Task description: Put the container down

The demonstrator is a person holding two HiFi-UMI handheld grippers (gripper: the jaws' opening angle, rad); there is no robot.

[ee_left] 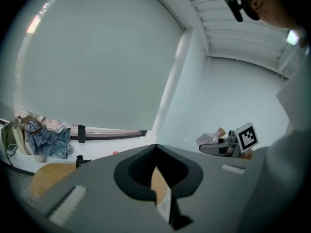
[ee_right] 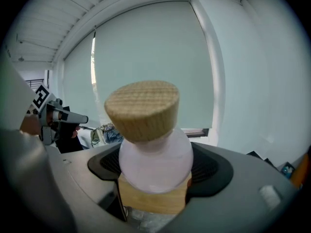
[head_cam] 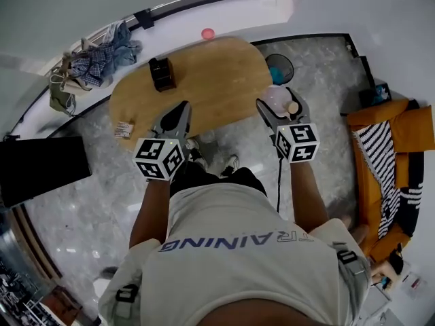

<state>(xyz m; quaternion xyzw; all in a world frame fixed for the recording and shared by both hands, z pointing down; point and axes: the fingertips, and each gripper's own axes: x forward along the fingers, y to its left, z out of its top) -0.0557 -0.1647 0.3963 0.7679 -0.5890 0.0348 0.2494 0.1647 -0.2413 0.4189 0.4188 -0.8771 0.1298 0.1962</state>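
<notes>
Container (ee_right: 154, 154) gripped between wide-apart right tongs (ee_right: 158, 171)

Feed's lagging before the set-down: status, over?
Left gripper shut, empty. Right gripper shut on container, stopper on, over table's right end, not yet down. Black box well apart from it.

Bright, soft daylight comes through the big window blind (ee_right: 146, 47); every picture bends round, with dark, fuzzy corners

Oval wooden table (head_cam: 211, 87) with black box (head_cam: 162, 74)
</notes>
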